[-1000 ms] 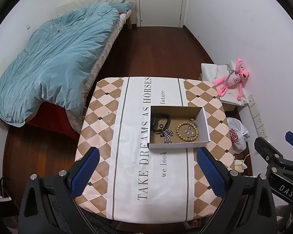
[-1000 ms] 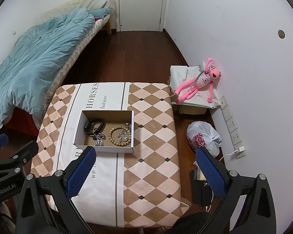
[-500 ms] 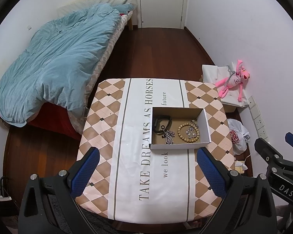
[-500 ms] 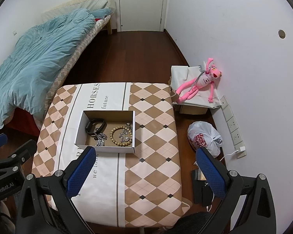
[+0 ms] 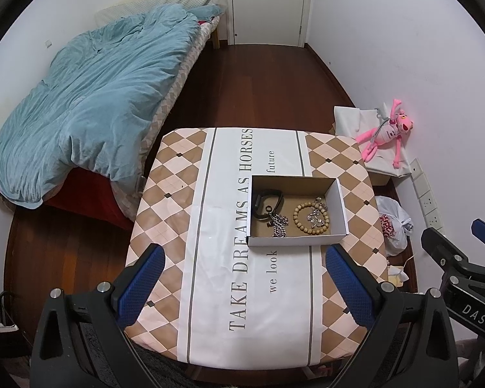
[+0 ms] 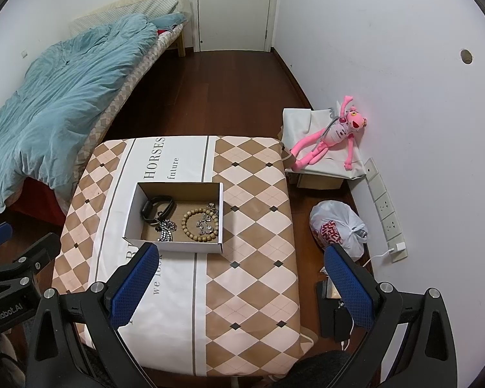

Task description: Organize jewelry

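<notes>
A table [image 5: 216,291] draped in a diamond-patterned cloth with printed words fills the centre. On it sits an open cardboard box [image 5: 341,207] holding a black band [image 5: 268,202], a silver chain [image 5: 278,226] and a wooden bead bracelet [image 5: 311,216]. The left gripper [image 5: 242,287] hangs above the table's near edge, its blue jaws spread wide and empty. The right gripper [image 5: 462,258] shows at the right edge. A bed [image 5: 90,97] with a blue duvet stands to the left.
</notes>
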Tool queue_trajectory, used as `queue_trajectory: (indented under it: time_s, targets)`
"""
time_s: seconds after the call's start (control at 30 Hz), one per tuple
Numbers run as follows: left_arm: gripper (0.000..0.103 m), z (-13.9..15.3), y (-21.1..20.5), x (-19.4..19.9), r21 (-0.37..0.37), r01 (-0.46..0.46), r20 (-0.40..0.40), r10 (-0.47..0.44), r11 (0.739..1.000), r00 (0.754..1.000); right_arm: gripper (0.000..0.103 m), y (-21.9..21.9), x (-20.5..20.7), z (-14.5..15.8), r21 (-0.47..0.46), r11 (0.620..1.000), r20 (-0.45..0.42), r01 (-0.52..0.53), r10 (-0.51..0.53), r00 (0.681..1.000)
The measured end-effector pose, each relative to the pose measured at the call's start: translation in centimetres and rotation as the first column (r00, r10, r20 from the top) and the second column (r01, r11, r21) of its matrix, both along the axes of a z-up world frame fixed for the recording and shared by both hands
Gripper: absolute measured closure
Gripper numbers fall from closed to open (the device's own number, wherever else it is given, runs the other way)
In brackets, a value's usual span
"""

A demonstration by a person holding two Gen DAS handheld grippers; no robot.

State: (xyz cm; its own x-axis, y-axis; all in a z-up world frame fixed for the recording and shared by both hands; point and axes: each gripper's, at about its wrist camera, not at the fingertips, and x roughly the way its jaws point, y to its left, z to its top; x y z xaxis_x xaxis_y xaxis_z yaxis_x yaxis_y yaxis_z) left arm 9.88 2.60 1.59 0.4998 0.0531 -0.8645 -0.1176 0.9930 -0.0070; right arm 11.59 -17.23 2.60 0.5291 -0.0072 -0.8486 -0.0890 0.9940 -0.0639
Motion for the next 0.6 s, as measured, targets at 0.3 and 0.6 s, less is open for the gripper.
queue_trajectory:
  time_s: [0.3, 0.6]
  targets:
    - [0.001, -0.05, 0.01, -0.03, -0.003, 0.0, -0.001, 0.0, 1.0, 1.0, 0.0, 0.0, 0.0, -0.01, 0.001, 1.0, 0.001, 0.001, -0.001, 1.0]
    - [0.001, -0.03, 0.03, -0.06, -0.001, -0.001, -0.001, 0.001, 1.0, 1.0, 0.0, 0.03, -0.01, 0.05, 0.0, 1.0, 0.001, 0.001, -0.001, 1.0]
